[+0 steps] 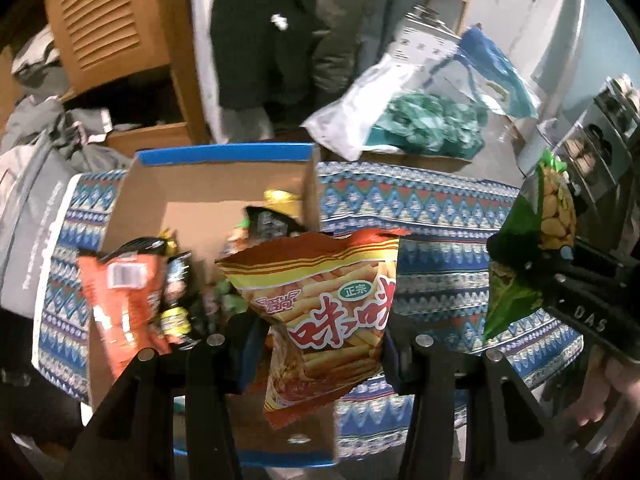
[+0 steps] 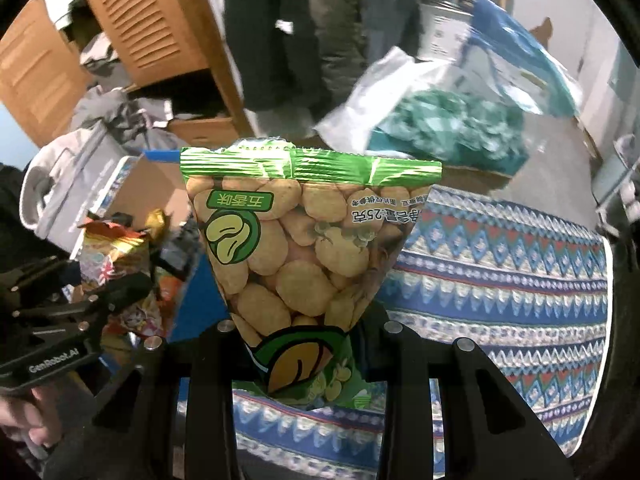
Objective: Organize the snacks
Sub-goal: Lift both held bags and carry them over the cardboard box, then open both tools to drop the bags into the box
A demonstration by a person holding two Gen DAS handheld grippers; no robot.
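We have two snack bags up in the air, one per gripper. Our left gripper [image 1: 320,340] pinches the red and yellow chip bag [image 1: 328,300] by its lower part, low in the centre of the left view, right at the edge of the cardboard box [image 1: 224,184]. Our right gripper [image 2: 308,344] is clamped on the green bean bag [image 2: 304,248], which stands upside down in the middle of the right view; in the left view the same bag [image 1: 536,240] shows at the right edge. Inside the box we count at least three packets, an orange-red packet [image 1: 120,304] at lower left clearest; the rest blur together. One patterned blue cloth [image 2: 512,272] lies under it all. Upper right sits one clear plastic bag of something green [image 1: 424,120], upper left one wooden cabinet [image 1: 108,28].
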